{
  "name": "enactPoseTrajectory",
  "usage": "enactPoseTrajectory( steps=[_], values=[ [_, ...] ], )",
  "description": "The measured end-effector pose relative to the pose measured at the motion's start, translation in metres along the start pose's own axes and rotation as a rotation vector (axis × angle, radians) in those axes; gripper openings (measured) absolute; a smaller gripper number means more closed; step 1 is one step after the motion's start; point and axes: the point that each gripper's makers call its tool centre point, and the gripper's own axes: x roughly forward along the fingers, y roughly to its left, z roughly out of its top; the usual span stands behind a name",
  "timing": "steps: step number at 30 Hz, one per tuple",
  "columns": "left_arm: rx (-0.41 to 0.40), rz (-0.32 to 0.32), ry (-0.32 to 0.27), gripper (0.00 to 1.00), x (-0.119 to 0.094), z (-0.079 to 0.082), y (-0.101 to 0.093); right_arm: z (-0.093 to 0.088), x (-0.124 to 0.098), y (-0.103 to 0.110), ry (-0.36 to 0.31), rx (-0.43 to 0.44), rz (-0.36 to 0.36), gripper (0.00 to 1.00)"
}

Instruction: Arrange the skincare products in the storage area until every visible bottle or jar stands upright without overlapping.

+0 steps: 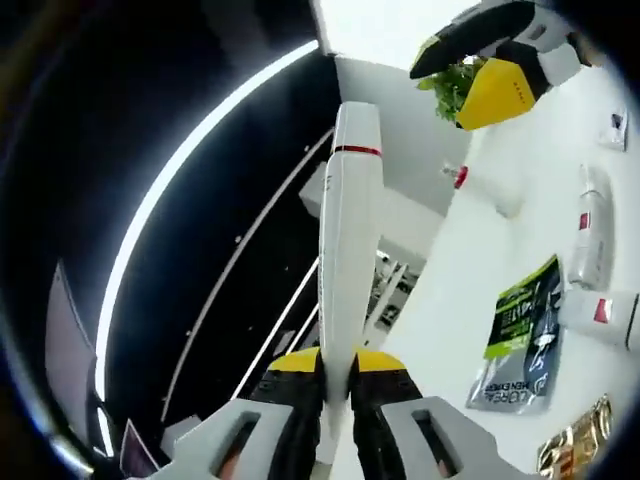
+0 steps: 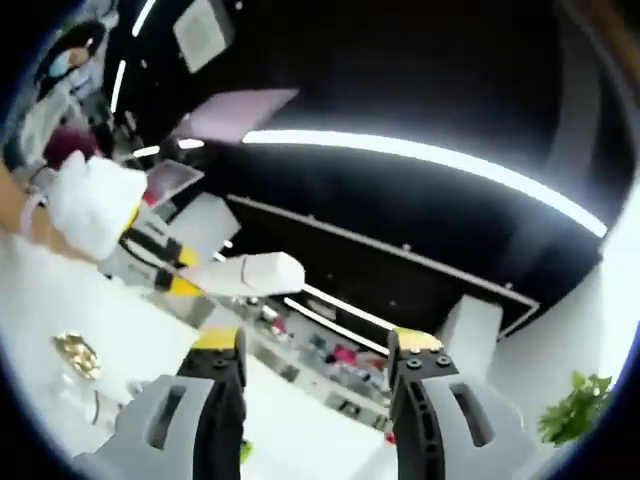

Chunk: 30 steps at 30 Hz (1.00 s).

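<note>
Left tongs (image 1: pixel 338 385) pinching white tube (image 1: pixel 348 260), right tongs (image 2: pixel 316 362) spread, white tabletop (image 1: pixel 480 300), dark room.

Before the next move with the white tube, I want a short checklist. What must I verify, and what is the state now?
1. Left gripper shut on the white tube: ok.
2. Tube lifted off the white table: ok.
3. Right gripper open and holding nothing: ok.
4. Other products upright: not ok; the white bottle and the green sachet lie flat.
5. Free standing spot for the tube: cannot tell.
</note>
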Motion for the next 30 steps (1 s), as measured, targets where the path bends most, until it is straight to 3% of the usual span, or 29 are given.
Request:
enactPoseTrajectory(
  steps=[3, 5, 6, 8, 12, 15, 18, 21, 23, 25, 30],
  values=[
    [0.052, 0.003, 0.009, 0.08, 0.001, -0.002, -0.002, -0.006, -0.001, 0.005, 0.031, -0.019, 0.026, 0.63],
    [0.047, -0.023, 0.014, 0.08, 0.002, -0.007, -0.01, -0.015, -0.004, 0.007, 0.072, -0.068, 0.032, 0.6],
    [0.044, -0.047, 0.009, 0.08, 0.002, -0.01, -0.017, -0.023, -0.007, 0.008, 0.106, -0.142, 0.045, 0.58],
    [0.083, -0.05, 0.017, 0.08, 0.001, -0.014, -0.021, -0.032, -0.009, 0.006, 0.144, -0.21, 0.024, 0.58],
    [0.125, -0.051, 0.014, 0.08, -0.003, -0.014, -0.024, -0.035, -0.009, 0.019, 0.152, -0.24, 0.066, 0.63],
    [0.164, -0.043, -0.01, 0.08, -0.001, -0.012, -0.025, -0.036, -0.006, 0.034, 0.166, -0.393, 0.117, 0.6],
    [0.228, -0.055, 0.02, 0.08, 0.005, -0.021, -0.03, -0.035, 0.003, 0.052, 0.164, -0.452, 0.17, 0.53],
    [0.333, -0.031, 0.013, 0.08, 0.006, -0.022, -0.028, -0.034, 0.017, 0.058, 0.189, -0.597, 0.159, 0.56],
    [0.406, -0.012, -0.002, 0.08, 0.006, -0.02, -0.026, -0.033, 0.02, 0.063, 0.184, -0.627, 0.177, 0.59],
    [0.381, -0.025, -0.014, 0.08, 0.006, -0.02, -0.028, -0.036, 0.026, 0.072, 0.194, -0.595, 0.192, 0.61],
    [0.383, -0.013, -0.026, 0.08, 0.003, -0.015, -0.024, -0.05, 0.022, 0.073, 0.278, -0.541, 0.191, 0.53]
  ],
)
